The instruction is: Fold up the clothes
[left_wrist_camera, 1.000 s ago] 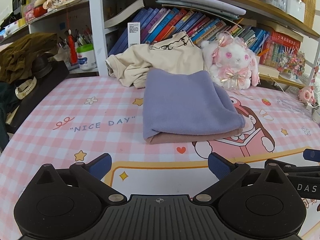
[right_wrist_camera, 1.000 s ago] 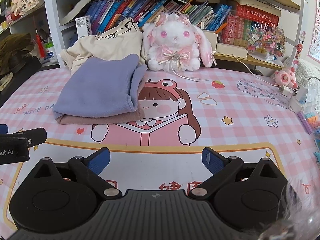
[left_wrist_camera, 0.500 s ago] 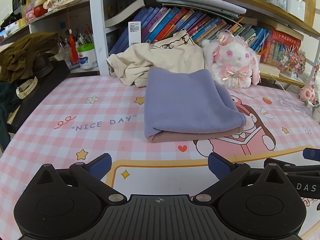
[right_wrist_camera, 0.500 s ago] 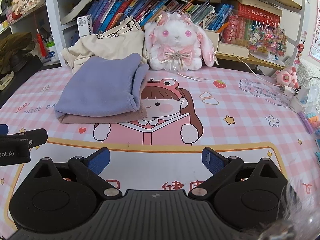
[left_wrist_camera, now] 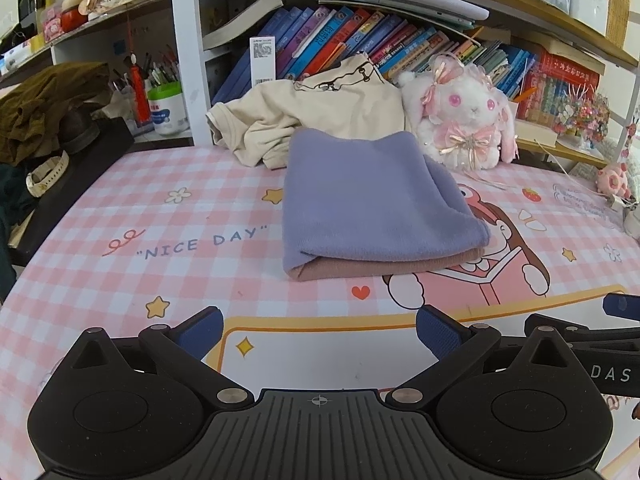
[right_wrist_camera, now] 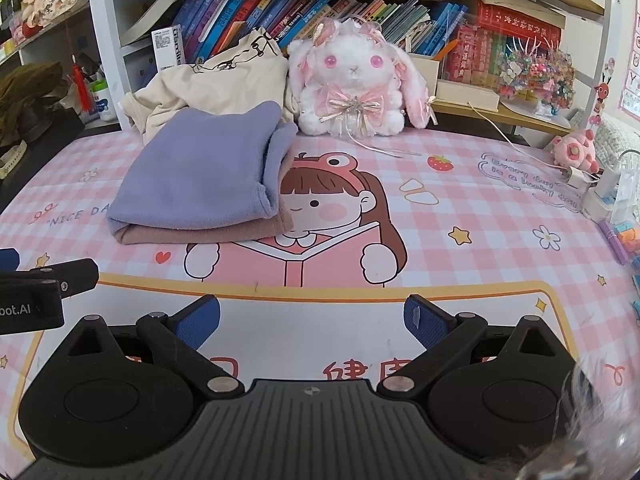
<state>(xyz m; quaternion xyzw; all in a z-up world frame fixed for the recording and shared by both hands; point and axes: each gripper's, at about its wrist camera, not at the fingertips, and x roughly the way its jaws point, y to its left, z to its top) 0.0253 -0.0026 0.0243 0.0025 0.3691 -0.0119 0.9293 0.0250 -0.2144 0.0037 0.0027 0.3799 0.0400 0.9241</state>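
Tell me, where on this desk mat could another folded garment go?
Bare mat lies right of the folded purple garment, in front of the plush rabbit, and left of the stack near the "NICE DAY" lettering. The back edge is crowded by the cream shirt.

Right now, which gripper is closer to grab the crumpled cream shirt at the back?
Probably the left gripper. The cream shirt lies nearly straight ahead of it, behind the folded purple cloth. From the right gripper, it sits off to the left.

Mat [left_wrist_camera: 120, 216]: pink check, "NICE DAY" print, cartoon girl w/ book.
Plush: white bunny [right_wrist_camera: 352, 88], pink bows, upright at mat's back edge.
Shelf: books [left_wrist_camera: 340, 40] in a row (many leaning).
Left: pen cup [left_wrist_camera: 166, 108].
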